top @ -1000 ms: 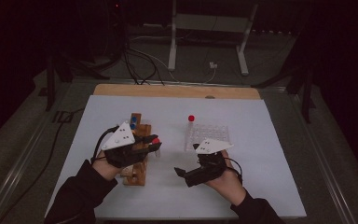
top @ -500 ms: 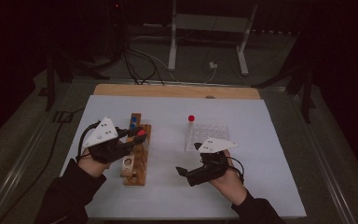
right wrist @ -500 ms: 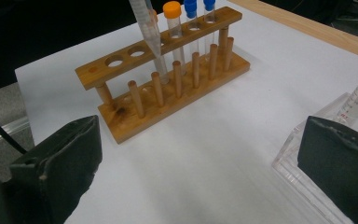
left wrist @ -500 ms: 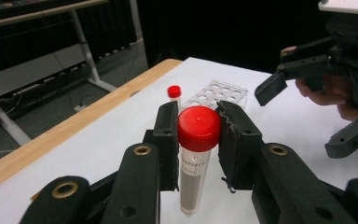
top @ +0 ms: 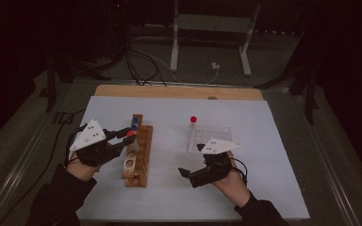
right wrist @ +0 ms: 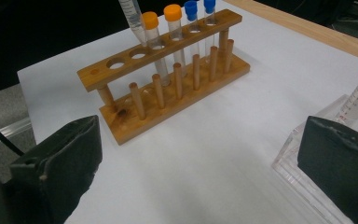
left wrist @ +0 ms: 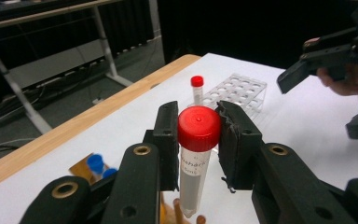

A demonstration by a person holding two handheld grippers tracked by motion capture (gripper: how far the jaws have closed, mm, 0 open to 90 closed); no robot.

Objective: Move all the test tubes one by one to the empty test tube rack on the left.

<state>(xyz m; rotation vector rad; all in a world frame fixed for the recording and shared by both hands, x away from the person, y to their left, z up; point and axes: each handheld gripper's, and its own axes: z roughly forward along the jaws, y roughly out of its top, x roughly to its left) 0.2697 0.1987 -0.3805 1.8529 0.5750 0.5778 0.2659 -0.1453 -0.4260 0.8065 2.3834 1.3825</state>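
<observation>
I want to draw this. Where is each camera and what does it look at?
High view: above the table, looking down; both forearms, hands, grippers.
Left gripper view: on the left gripper, shut on the red-capped tube; right hand beyond.
Right gripper view: on the open right gripper, facing the wooden rack.
Shared: rack, clear rack.

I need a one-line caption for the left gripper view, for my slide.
Left gripper holds a red-capped tube by its cap; a clear plastic rack stands behind.
</observation>
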